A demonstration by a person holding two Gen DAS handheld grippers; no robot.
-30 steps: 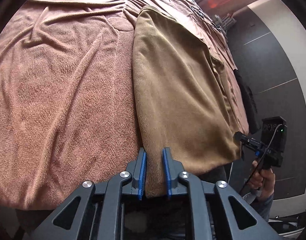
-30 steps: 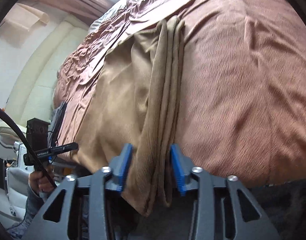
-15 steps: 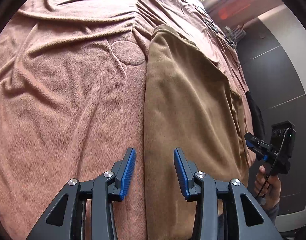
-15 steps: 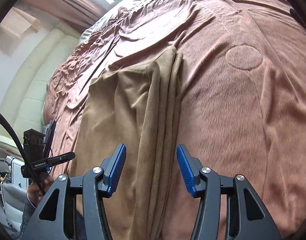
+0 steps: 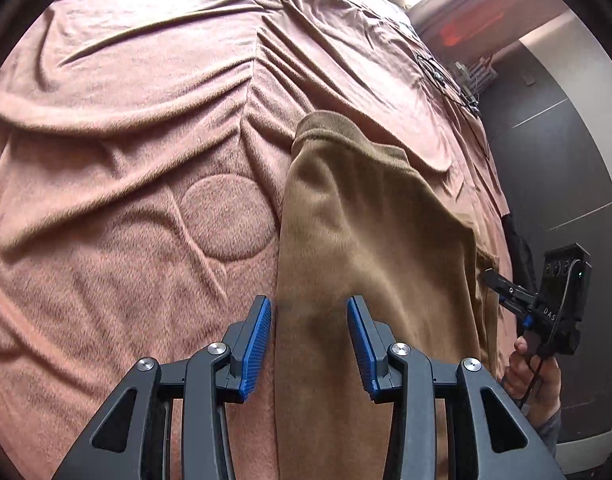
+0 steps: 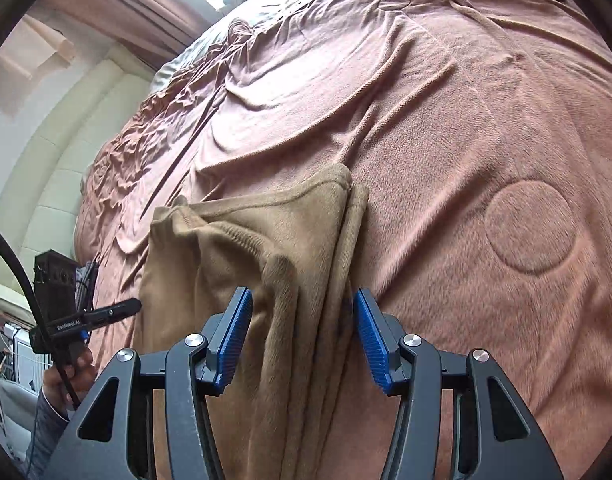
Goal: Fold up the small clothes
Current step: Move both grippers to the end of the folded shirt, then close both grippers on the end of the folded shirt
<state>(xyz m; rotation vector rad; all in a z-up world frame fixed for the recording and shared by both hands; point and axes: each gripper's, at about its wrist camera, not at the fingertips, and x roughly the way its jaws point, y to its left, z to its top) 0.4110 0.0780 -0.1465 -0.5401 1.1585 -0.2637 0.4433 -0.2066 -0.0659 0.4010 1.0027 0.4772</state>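
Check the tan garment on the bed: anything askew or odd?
Slightly untidy: in the right wrist view the tan garment shows bunched, stacked layers along its right edge, uneven at the top. Both grippers, left gripper and right gripper, are open over it. No damage.

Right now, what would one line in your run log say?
task: fold small clothes | left gripper: open over tan garment | right gripper: open astride its bunched edge | garment lies on pink blanket
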